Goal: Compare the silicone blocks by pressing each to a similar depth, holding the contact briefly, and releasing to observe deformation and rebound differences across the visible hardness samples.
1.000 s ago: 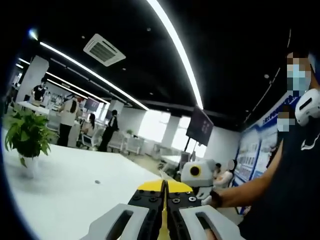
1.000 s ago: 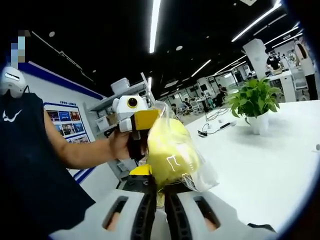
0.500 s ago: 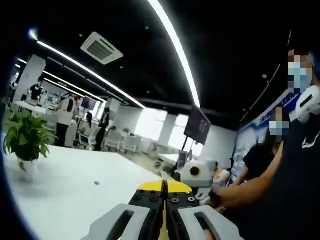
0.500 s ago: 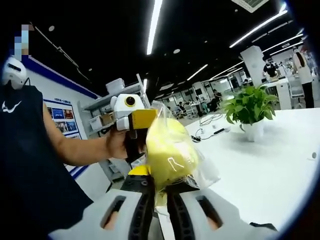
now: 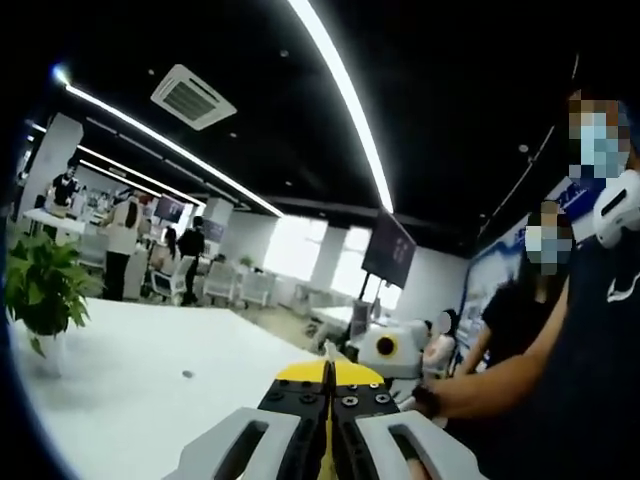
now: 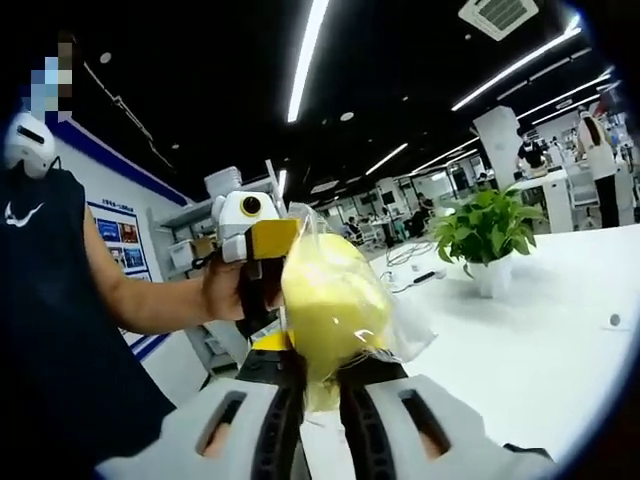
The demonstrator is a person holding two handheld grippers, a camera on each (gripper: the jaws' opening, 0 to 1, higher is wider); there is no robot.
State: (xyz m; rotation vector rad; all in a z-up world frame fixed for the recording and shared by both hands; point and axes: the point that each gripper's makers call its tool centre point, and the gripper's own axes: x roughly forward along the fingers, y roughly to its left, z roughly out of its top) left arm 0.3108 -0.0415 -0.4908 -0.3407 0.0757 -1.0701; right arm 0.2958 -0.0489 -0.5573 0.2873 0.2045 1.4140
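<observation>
Right tongs [image 6: 320, 372]: jaws closed on yellow silicone block in clear plastic bag [image 6: 332, 303], held up in air above white table [image 6: 520, 330], not resting on it.
Left tongs [image 5: 328, 392]: jaws together, nothing visible between them; seen from right gripper view, held in person's hand [image 6: 225, 290] just behind bagged block.
Potted plant [image 6: 485, 235]: upright on table, well apart from block.
Small dark item [image 5: 187, 375]: on table.
</observation>
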